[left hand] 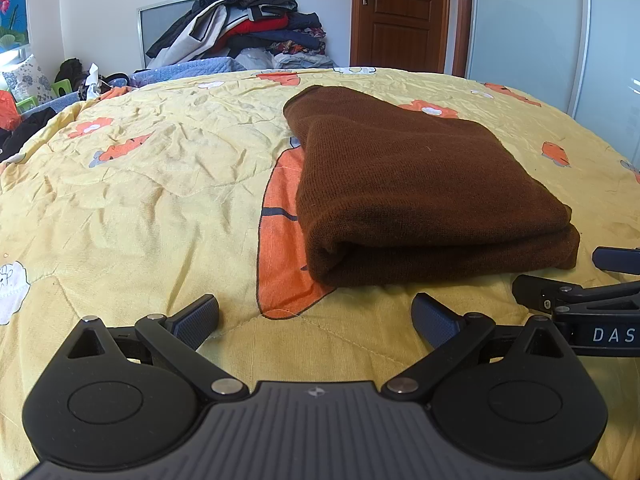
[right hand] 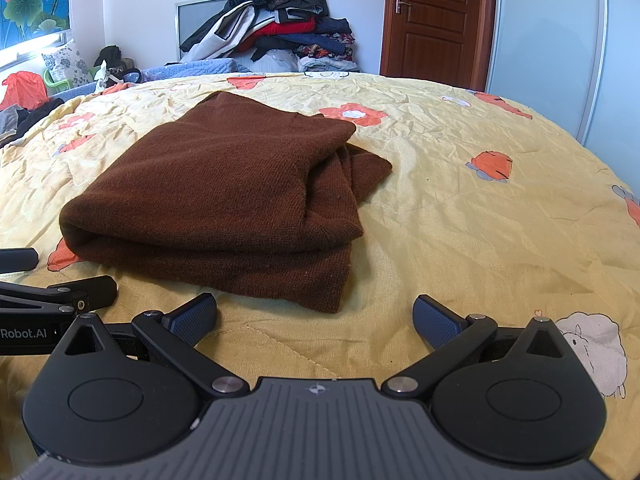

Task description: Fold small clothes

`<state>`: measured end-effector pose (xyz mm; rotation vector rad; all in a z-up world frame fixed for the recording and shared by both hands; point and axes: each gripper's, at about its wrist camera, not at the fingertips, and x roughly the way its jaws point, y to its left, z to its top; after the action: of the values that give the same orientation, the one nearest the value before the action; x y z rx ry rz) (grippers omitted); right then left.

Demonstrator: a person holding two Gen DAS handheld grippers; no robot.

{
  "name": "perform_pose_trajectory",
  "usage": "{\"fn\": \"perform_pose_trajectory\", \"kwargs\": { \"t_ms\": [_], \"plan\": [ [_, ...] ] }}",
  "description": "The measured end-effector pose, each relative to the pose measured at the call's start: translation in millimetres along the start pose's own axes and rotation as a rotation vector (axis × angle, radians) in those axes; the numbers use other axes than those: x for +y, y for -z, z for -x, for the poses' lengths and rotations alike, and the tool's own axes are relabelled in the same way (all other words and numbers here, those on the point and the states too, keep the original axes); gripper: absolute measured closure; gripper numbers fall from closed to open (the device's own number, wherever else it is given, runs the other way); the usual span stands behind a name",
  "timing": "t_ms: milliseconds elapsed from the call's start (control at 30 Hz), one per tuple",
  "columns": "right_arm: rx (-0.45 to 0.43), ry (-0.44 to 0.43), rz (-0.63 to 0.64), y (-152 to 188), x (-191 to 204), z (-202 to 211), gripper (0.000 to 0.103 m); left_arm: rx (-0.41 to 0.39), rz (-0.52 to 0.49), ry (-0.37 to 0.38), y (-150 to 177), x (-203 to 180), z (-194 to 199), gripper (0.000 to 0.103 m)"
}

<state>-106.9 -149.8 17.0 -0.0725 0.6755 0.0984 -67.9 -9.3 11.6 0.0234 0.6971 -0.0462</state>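
Note:
A brown knit garment (left hand: pixel 420 192) lies folded into a thick bundle on the yellow flowered quilt (left hand: pixel 140 184). It also shows in the right wrist view (right hand: pixel 224 200), with looser layers at its right side. My left gripper (left hand: pixel 316 320) is open and empty, just short of the bundle's near left corner. My right gripper (right hand: pixel 316 320) is open and empty, just short of the bundle's near right corner. Each gripper shows at the edge of the other's view: the right gripper (left hand: pixel 576 280) and the left gripper (right hand: pixel 60 276).
A tall pile of clothes (left hand: pixel 248 20) stands beyond the bed's far edge, next to a brown door (left hand: pixel 400 12). More clothes and bags (right hand: pixel 32 100) lie at the far left. A white wardrobe (right hand: pixel 560 40) is at the right.

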Motion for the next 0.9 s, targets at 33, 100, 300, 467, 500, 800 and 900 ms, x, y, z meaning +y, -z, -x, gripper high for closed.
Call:
{"fn": "perform_pose_trajectory", "kwargs": {
  "t_ms": [33,100,300,467,500,800,900],
  "plan": [
    [0.000,0.000,0.000,0.0,0.1,0.0,0.000,0.000,0.000,0.001,0.1,-0.2,-0.2,0.000],
    [0.000,0.000,0.000,0.0,0.0,0.1,0.000,0.000,0.000,0.000,0.1,-0.3,-0.2,0.000],
    [0.000,0.000,0.000,0.0,-0.1,0.1,0.000,0.000,0.000,0.001,-0.1,0.0,0.0,0.000],
    [0.000,0.000,0.000,0.1,0.1,0.0,0.000,0.000,0.000,0.000,0.1,-0.6,-0.4,0.000],
    [0.000,0.000,0.000,0.0,-0.1,0.1,0.000,0.001,0.000,-0.001,0.0,-0.3,-0.2,0.000],
    [0.000,0.000,0.000,0.0,0.0,0.2,0.000,0.009,0.020,-0.023,-2.4,-3.7,-1.0,0.000],
    [0.000,0.002,0.001,0.2,0.7,0.0,0.000,0.011,0.027,-0.029,-3.5,-5.5,-2.6,0.000]
  ]
}}
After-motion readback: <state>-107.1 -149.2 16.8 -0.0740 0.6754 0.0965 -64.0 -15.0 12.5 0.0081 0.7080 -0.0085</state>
